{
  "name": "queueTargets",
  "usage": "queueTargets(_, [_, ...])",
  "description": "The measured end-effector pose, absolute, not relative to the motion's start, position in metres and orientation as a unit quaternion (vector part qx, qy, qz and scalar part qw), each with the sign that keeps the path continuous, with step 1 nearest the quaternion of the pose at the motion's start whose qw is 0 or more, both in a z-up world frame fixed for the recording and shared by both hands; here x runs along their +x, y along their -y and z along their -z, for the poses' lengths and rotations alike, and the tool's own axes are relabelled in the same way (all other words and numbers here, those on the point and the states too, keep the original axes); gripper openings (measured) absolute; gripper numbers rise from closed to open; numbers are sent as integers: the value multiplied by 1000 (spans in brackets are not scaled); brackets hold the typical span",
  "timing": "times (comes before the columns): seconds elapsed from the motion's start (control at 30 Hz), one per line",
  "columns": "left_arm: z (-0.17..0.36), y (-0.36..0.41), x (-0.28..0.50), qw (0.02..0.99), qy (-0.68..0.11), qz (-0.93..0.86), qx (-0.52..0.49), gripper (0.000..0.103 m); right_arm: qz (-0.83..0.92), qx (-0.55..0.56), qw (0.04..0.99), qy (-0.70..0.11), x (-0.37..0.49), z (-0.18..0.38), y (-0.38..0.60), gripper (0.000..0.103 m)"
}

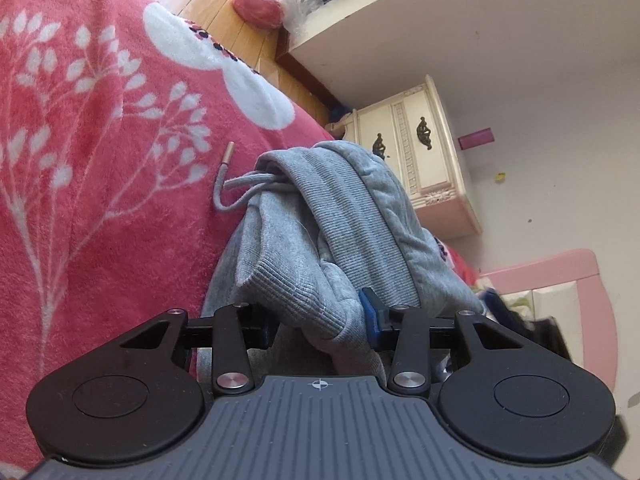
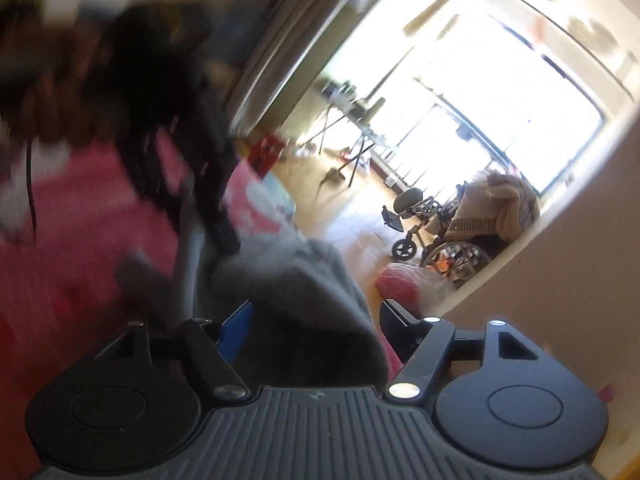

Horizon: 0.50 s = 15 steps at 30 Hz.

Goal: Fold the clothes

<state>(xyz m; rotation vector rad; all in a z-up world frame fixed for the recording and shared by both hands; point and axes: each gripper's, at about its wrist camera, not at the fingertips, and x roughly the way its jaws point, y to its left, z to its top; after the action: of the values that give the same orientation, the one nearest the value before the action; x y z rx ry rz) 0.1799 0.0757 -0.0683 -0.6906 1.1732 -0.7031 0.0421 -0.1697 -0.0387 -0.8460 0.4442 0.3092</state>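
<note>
A grey hoodie (image 1: pixel 320 216) lies bunched into a thick bundle on a pink floral blanket (image 1: pixel 80 160). Its drawstring (image 1: pixel 236 192) trails off to the left. My left gripper (image 1: pixel 316 320) is shut on the ribbed near end of the bundle, with the blue pad (image 1: pixel 370 312) pressed into the cloth on the right. The right wrist view is blurred. There the grey hoodie (image 2: pixel 304 292) lies between the spread fingers of my right gripper (image 2: pixel 316 324), which stands open; its blue pad (image 2: pixel 236 328) stands clear of the cloth.
A cream nightstand (image 1: pixel 416 152) and a pink bed frame (image 1: pixel 580 280) stand beyond the blanket's edge. A red bag (image 1: pixel 260 4) lies on the wooden floor. Dark blurred clothing (image 2: pixel 160 100) hangs upper left, and a wheelchair (image 2: pixel 440 236) stands by the bright window.
</note>
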Motion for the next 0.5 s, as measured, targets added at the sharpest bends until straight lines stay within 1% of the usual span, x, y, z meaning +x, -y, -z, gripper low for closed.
queueTargets(0.03, [68,-75,180,722,-530,319,-310,40,-141,-431,868,-203,44,50,163,73])
queueTargets(0.1, [68,-75,180,725,-531,319,-301,41,-137,-435,869,-192,53,58,156,70])
queueTargets(0.13, [68,-75,180,727,-531,317,-297,41,-137,-425,874,-191,59,58,154,65])
queueTargets(0.17, [69,-74,180,728,-531,317,-294,41,-135,-406,882,-195,65,56,153,55])
queueTargets(0.2, [69,-74,181,728,-532,317,-294,41,-131,-385,892,-199,71,53,155,48])
queueTargets(0.23, [69,-74,181,728,-532,318,-293,41,-129,-362,901,-203,77,50,159,35])
queueTargets(0.27, [69,-73,181,729,-531,318,-292,41,-124,-339,909,-207,83,46,164,18])
queueTargets(0.3, [68,-73,181,730,-531,319,-289,41,-115,-316,919,-208,87,41,170,9])
queueTargets(0.33, [68,-73,181,730,-531,320,-287,41,-107,-292,927,-208,90,36,176,5])
queueTargets(0.5, [70,-64,182,732,-534,324,-272,44,-80,-113,962,-236,103,7,227,4])
